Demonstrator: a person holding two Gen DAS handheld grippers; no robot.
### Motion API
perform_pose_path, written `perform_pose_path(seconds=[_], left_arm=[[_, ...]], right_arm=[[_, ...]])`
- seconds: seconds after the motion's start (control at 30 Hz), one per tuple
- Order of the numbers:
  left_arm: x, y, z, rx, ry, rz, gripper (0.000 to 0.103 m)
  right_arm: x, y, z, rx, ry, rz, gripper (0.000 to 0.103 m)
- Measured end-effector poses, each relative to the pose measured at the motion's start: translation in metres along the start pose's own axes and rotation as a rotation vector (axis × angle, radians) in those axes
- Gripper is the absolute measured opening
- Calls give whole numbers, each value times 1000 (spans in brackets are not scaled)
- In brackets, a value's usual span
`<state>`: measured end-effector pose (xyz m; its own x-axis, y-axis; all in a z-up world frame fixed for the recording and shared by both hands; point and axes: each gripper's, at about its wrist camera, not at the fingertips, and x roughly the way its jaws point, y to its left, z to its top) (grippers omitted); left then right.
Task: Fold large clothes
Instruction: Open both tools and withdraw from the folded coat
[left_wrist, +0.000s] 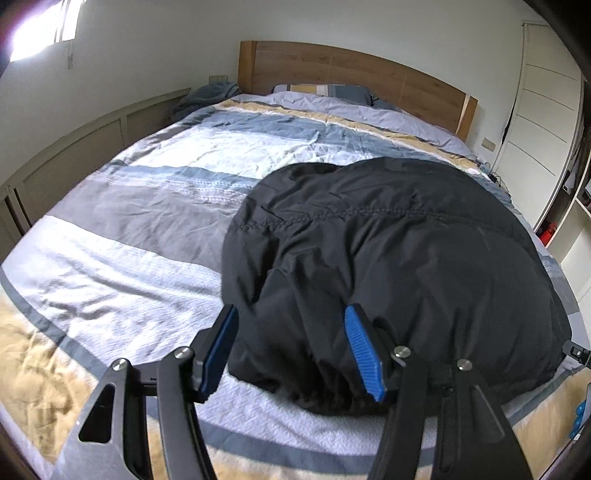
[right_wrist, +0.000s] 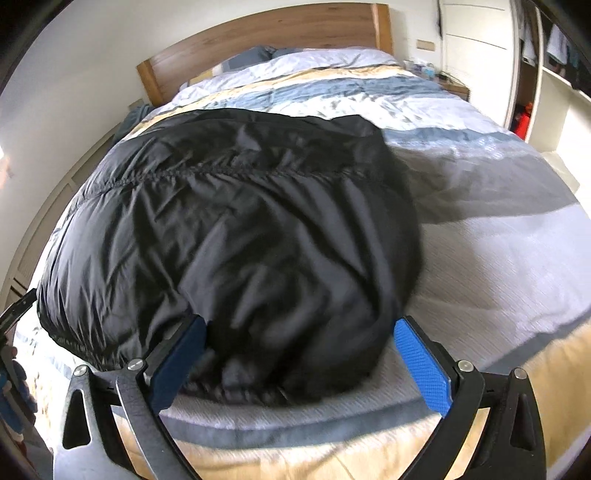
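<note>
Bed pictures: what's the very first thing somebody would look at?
The big puffy black jacket grabs the eye first; it lies bundled on the near part of the striped bed cover. Next come the bright blue pads of the left tool and the right tool, each standing open around the jacket's near edge. Behind it all, a wooden headboard stands at the far end of the bed.
</note>
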<state>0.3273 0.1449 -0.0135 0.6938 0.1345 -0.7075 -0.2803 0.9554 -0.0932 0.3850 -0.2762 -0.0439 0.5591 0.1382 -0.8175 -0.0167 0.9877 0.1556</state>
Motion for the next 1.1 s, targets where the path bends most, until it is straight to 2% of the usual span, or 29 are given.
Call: perform_pose_path(seconds=[0.2,0.67,1.1], left_arm=[[-45,6,-10,12,-31,21,58],[-135,19,-47,1,-107,-20,58],[-198,24,-79,27,-180,-22,58]], right_arm=[[-37,-25,-23,59,-30,2,102],[-117,-65,-76,129,-96,14,103],[-172,-76,-116,160,-154,19,103]])
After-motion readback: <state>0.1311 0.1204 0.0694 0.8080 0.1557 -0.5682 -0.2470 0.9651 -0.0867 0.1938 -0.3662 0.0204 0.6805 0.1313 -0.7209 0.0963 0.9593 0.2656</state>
